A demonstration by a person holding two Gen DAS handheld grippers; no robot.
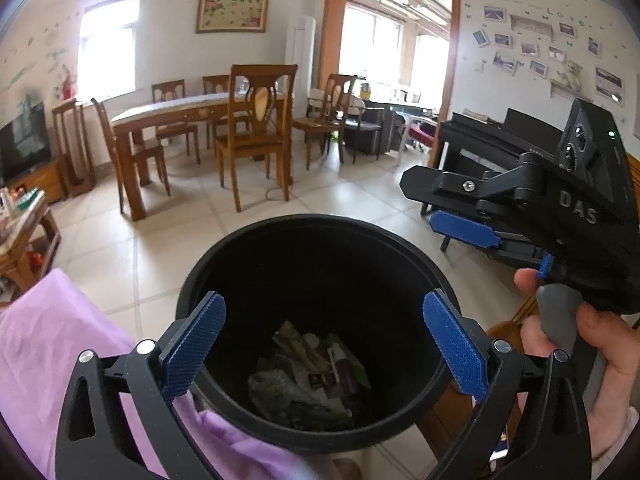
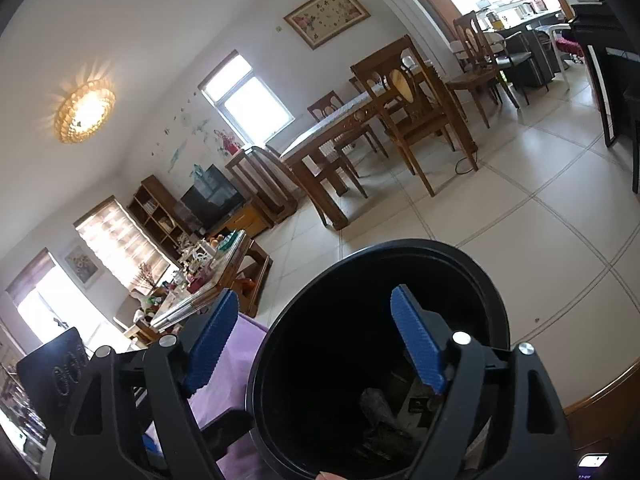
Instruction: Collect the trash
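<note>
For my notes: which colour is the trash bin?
Black trash bin, clearest in left wrist view.

Your left gripper (image 1: 324,344) is matt black plastic with shiny metal rivets, and its blue pads (image 1: 195,346) carry a rough cross-hatched texture. The bin (image 1: 248,248) below them looks like smooth black plastic with a dull sheen, and the trash (image 1: 308,376) inside it shows crinkled wrappers and glossy paper. Left of the bin lies soft, matt lilac cloth (image 1: 52,344). Beyond the bin, pale floor tiles (image 1: 168,248) look smooth and slightly glossy, and the dining chairs (image 1: 256,128) are varnished brown wood.
</note>
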